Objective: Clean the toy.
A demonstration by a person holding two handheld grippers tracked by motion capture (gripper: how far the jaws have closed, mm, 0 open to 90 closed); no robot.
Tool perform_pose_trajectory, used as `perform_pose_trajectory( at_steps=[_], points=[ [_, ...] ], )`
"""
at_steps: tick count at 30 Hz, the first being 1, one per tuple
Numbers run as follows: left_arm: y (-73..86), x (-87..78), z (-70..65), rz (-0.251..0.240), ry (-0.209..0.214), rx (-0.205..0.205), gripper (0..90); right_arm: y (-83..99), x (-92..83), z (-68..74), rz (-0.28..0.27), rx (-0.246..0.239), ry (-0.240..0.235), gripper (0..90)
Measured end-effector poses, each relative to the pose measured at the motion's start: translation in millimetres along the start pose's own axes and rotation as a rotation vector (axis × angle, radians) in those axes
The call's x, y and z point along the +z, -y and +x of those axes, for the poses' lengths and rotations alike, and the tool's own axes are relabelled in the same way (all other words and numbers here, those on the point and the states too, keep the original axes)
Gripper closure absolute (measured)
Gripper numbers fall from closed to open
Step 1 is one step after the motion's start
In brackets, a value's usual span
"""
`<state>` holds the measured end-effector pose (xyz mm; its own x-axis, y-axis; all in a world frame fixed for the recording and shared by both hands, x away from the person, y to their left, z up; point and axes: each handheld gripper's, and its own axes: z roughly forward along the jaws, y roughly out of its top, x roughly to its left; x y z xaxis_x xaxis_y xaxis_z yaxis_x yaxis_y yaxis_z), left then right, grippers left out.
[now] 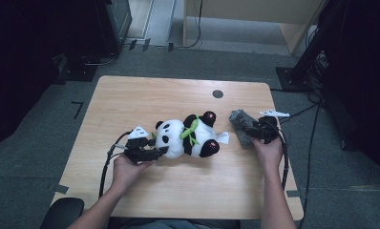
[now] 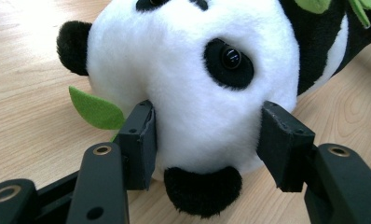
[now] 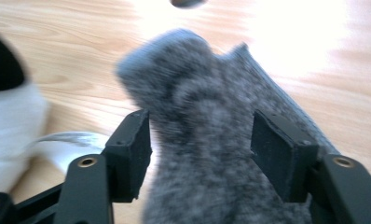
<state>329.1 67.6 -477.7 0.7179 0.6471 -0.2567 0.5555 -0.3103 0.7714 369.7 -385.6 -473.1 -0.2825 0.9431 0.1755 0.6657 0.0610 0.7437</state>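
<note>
Left tongs (image 2: 207, 140) are squeezing the panda plush (image 1: 188, 136) by its white head, a pad pressing into the fur on either side (green felt leaf (image 2: 96, 108) poking out just beside the left pad). Panda is lying on its back mid-surface, on the wooden surface (image 1: 178, 191). Right tongs (image 3: 202, 149) are standing apart around a grey fuzzy cloth (image 3: 211, 140), which is lying near the surface's right edge, just beside the panda's white tag (image 1: 223, 138); pads aren't visibly pinching it, and that view is blurring.
</note>
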Motion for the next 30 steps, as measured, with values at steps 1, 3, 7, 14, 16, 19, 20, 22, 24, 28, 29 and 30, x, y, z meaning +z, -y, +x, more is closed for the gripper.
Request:
perform_pose_trajectory(
  at_steps=[1, 3, 7, 14, 16, 19, 20, 22, 24, 28, 29, 30],
  points=[
    [0.0, 0.0, 0.1, 0.0, 0.0, 0.0, 43.6, -0.1, -3.3, 4.1, -0.008, -0.012, -0.007, 36.5],
    [-0.2, -0.3, -0.2, 0.001, 0.001, -0.002, 43.9, -0.5, -10.5, 11.9, -0.023, -0.026, -0.023, 35.9],
    [-0.3, -0.4, -0.5, -0.002, -0.002, 0.001, 46.2, 0.2, -21.6, 25.4, -0.059, -0.043, -0.059, 35.1],
    [-0.7, -0.4, -0.1, -0.005, -0.002, -0.006, 48.7, 2.0, -28.8, 46.9, -0.068, -0.073, -0.106, 34.3],
    [-0.9, -0.5, -0.2, -0.005, -0.002, -0.006, 49.1, 2.7, -32.9, 52.4, -0.078, -0.073, -0.13, 34.3],
    [-1.2, -0.5, -0.2, -0.004, -0.003, -0.007, 49.1, 3.5, -40.4, 62.1, -0.092, -0.089, -0.146, 34.0],
    [-1.5, -0.5, -0.2, -0.003, -0.004, -0.007, 49.1, 3.6, -41.9, 64.4, -0.095, -0.095, -0.151, 33.9],
    [-1.8, -0.5, -0.2, -0.001, -0.004, -0.005, 49.1, 4.2, -46.2, 72.0, -0.101, -0.109, -0.164, 33.5],
    [-2.2, -0.9, 0.7, 0.004, 0.001, -0.003, 48.9, 5.1, -49.6, 77.7, -0.103, -0.118, -0.169, 32.9],
    [-2.6, -1.5, 2.1, 0.007, 0.002, 0.004, 48.6, 7.1, -57.5, 89.6, -0.101, -0.131, -0.188, 30.4],
    [-2.7, -1.5, 2.1, 0.007, 0.001, 0.003, 48.6, 7.8, -59.1, 93.0, -0.105, -0.137, -0.197, 29.5],
    [-2.8, -1.5, 2.2, 0.007, 0.001, 0.002, 48.6, 8.4, -60.2, 95.4, -0.107, -0.138, -0.208, 29.0]
  ],
)
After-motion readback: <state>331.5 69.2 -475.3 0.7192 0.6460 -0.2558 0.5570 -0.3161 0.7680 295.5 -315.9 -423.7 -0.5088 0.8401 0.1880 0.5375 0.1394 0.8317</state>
